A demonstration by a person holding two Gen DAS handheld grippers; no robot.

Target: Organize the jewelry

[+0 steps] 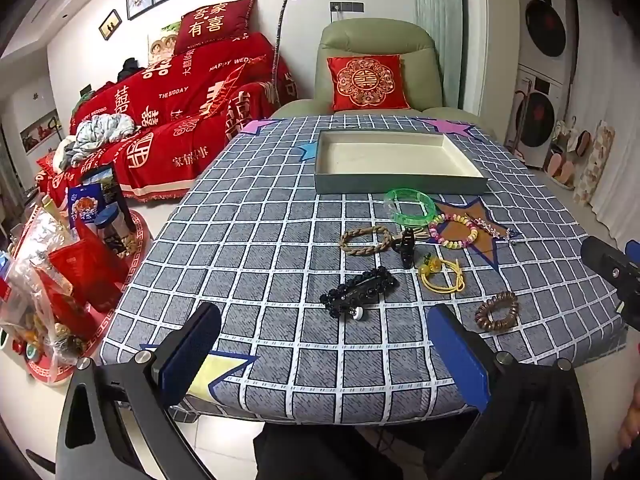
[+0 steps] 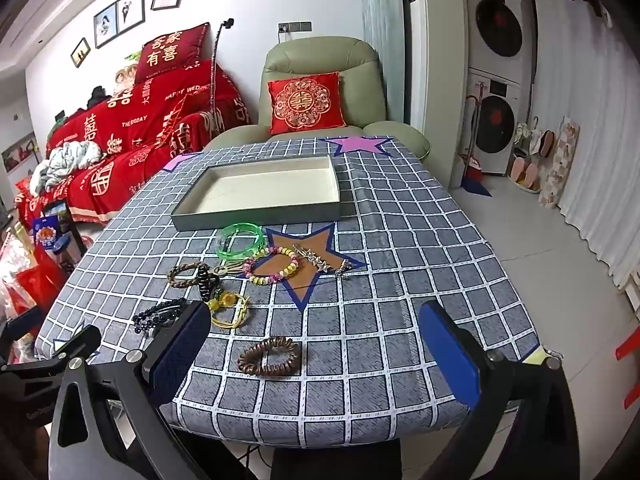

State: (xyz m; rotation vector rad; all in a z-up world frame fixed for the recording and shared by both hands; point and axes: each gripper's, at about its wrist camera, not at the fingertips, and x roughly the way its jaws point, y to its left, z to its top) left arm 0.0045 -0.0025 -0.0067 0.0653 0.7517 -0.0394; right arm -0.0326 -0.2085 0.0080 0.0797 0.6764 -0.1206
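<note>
Currently left gripper: fingers wide apart, nothing between, above near table edge. Right gripper: fingers wide apart, nothing between; brown coil hair tie on checked tablecloth just ahead. Tray at far side, inside bare. Jewelry grouped before tray: green bangle, pastel bead bracelet, star clip, braided band, black claw clip, yellow cord tie, black bead clip.
</note>
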